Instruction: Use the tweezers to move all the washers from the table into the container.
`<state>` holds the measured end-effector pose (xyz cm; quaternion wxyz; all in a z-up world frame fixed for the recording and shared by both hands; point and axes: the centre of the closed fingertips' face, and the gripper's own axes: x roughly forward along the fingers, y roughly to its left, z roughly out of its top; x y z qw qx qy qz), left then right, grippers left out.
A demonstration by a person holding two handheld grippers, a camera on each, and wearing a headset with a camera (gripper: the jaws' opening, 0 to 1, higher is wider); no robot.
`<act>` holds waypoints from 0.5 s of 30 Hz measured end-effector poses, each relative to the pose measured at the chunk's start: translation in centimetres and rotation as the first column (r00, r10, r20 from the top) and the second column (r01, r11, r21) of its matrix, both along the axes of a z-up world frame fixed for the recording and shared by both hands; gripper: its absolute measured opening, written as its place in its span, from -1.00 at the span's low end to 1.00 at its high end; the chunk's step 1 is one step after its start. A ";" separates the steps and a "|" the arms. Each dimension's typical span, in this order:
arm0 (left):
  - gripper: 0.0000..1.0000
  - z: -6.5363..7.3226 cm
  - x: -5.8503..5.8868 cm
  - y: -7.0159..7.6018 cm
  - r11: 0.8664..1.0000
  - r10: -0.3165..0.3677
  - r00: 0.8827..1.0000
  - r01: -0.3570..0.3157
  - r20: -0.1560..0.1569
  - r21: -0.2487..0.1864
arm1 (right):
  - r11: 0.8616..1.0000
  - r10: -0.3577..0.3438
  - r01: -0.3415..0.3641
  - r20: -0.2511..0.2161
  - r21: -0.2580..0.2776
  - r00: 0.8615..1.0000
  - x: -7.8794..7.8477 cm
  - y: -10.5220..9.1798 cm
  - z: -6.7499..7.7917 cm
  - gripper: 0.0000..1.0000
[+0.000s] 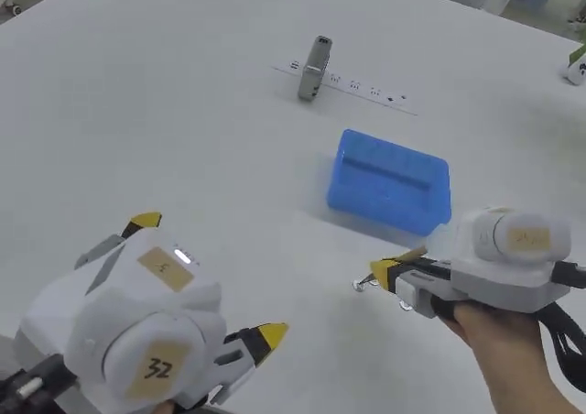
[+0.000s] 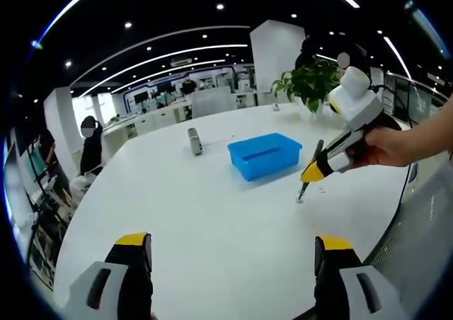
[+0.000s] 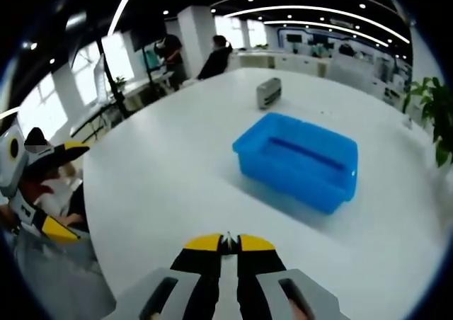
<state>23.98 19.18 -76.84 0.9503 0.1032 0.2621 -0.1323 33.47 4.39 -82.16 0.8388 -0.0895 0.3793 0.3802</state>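
Right gripper (image 1: 383, 272) fingers clenched on tweezers (image 2: 304, 187), tweezer tips down at the white surface (image 1: 183, 139) beside a washer (image 1: 360, 286), just ahead of those fingers, blue container (image 1: 389, 205) near, left gripper (image 2: 230, 246) fingers spread, empty

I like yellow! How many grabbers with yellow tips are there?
2. In the head view the left gripper is bottom left, jaws open; the right gripper, near the blue container, is shut on the tweezers.
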 end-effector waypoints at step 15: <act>0.95 0.0 0.0 0.2 1.000 0.011 1.000 -0.011 0.000 -0.003 | 0.999 0.038 -0.038 0.005 -0.039 0.999 0.0 0.1 0.1 -0.93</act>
